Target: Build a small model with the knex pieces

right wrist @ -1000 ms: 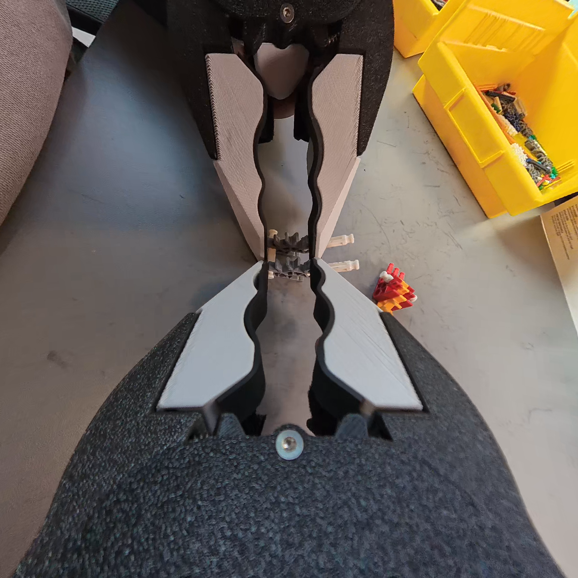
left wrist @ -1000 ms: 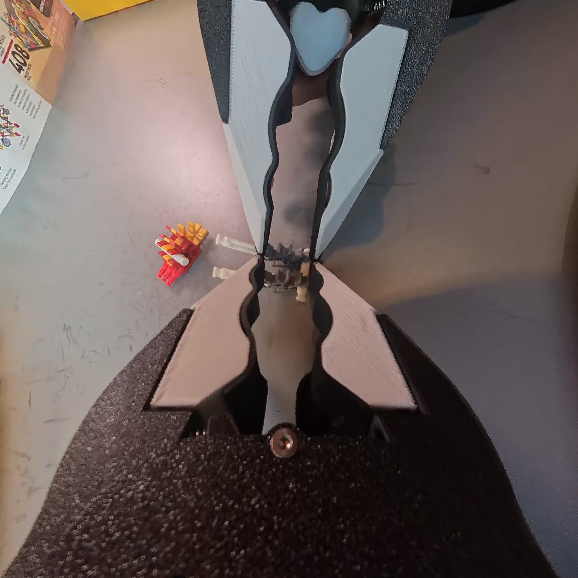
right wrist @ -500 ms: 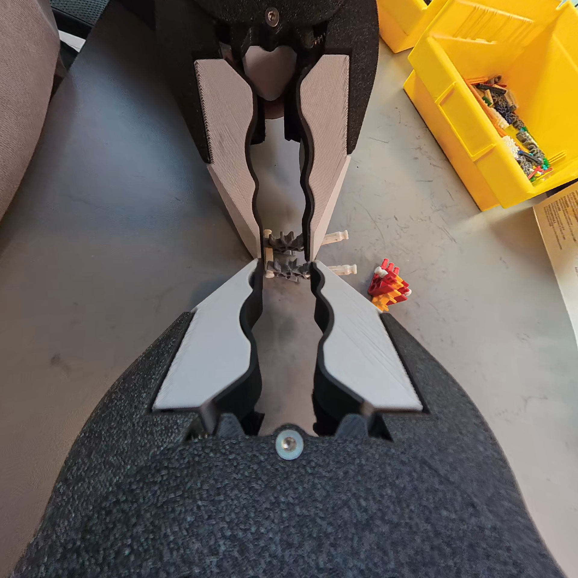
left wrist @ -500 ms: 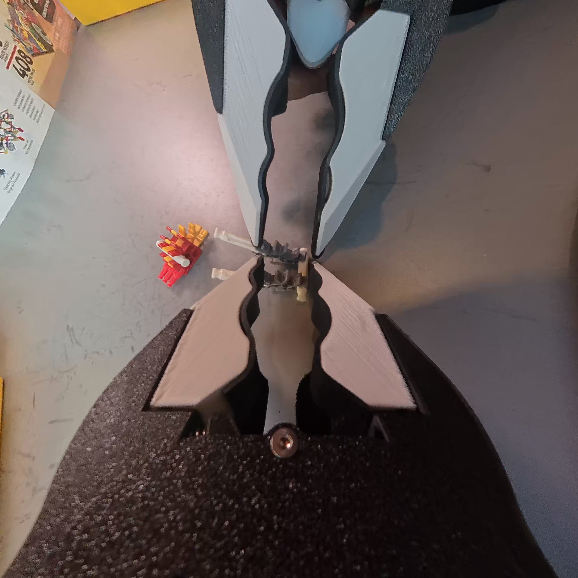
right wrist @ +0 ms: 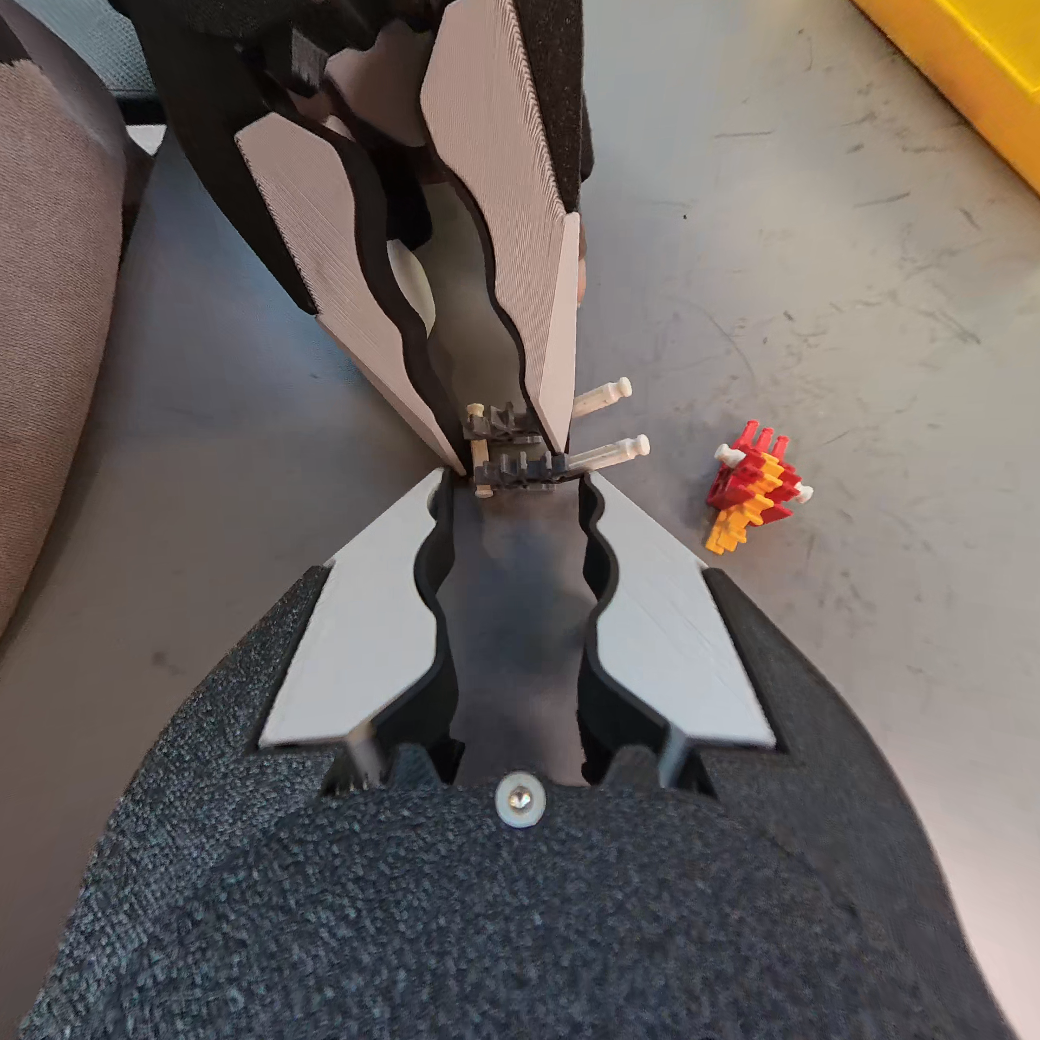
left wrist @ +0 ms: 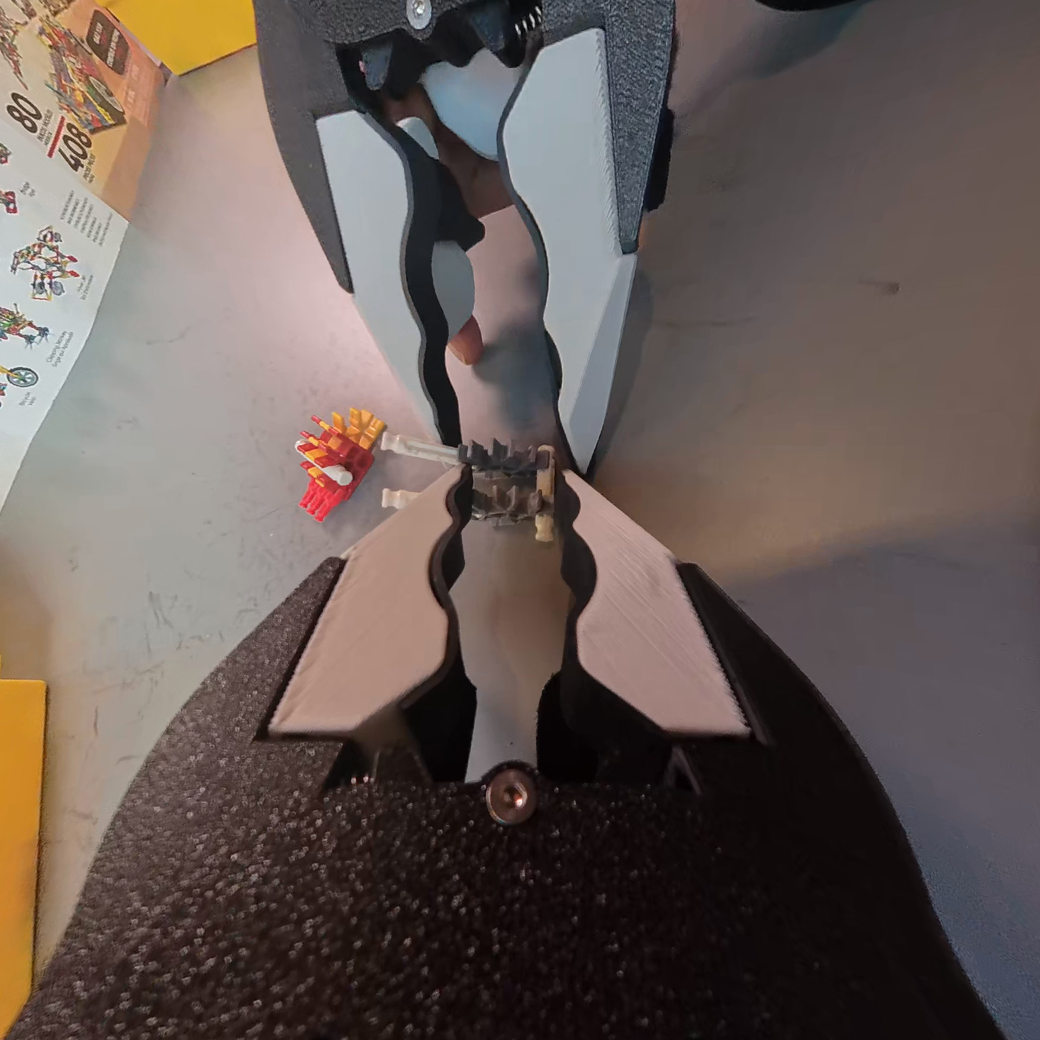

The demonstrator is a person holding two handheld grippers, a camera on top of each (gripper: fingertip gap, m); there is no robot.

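- Scuffed grey desk (right wrist: 788, 253); yellow bin (right wrist: 968, 73) at its far edge.
- Left gripper (left wrist: 509, 501) and right gripper (right wrist: 515, 478) meet tip to tip, both jaws clamped narrowly on one dark toothed assembly (left wrist: 503, 478).
- Red-and-orange cluster (right wrist: 751, 489) lies beside.

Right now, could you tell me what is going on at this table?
A person holds two grippers tip to tip over a grey table. The left gripper and the right gripper are each shut on a dark toothed connector piece with white rods through it. A red and orange clump of pieces lies beside them, untouched.
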